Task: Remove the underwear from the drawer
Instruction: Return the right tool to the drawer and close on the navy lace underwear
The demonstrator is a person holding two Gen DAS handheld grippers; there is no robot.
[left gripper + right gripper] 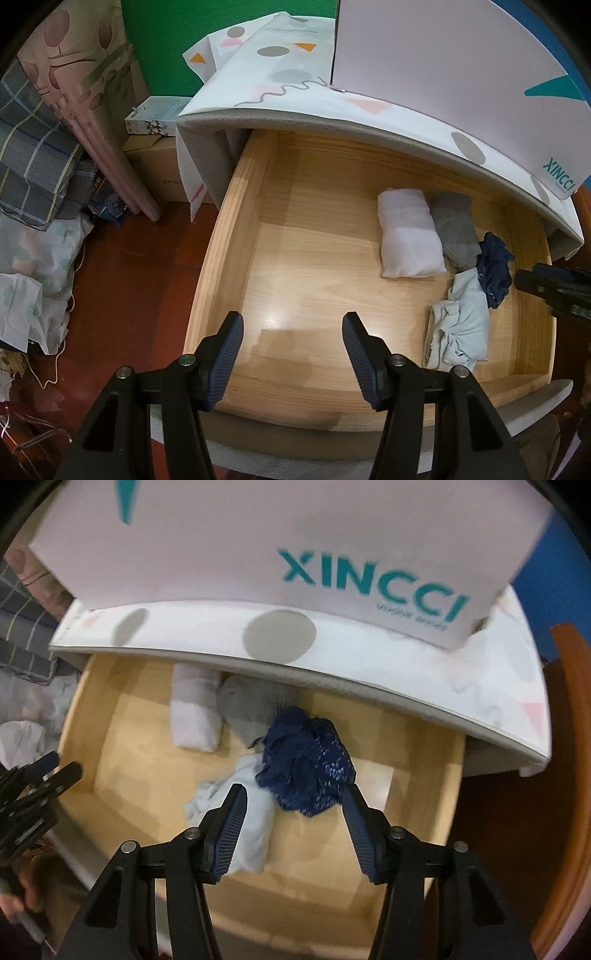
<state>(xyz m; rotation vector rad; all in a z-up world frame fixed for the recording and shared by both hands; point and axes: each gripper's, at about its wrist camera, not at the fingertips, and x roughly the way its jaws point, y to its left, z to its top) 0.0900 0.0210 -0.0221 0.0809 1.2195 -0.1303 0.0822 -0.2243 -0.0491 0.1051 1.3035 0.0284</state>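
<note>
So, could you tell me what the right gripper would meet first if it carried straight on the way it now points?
Most likely the dark blue underwear: the right gripper points steeply down into the drawer, open, with that bundle just ahead between its fingertips. The pale blue garment lies beside its left finger; depth is unclear.

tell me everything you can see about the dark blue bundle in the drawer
The dark blue bundle is crumpled soft fabric, navy with pale flecks on one side, loosely heaped rather than folded. It lies on the wooden drawer floor near the right wall, resting against the grey folded piece behind it and overlapping the light blue garment beside it. The right gripper hangs open above its near edge, pads not pressing it.
</note>
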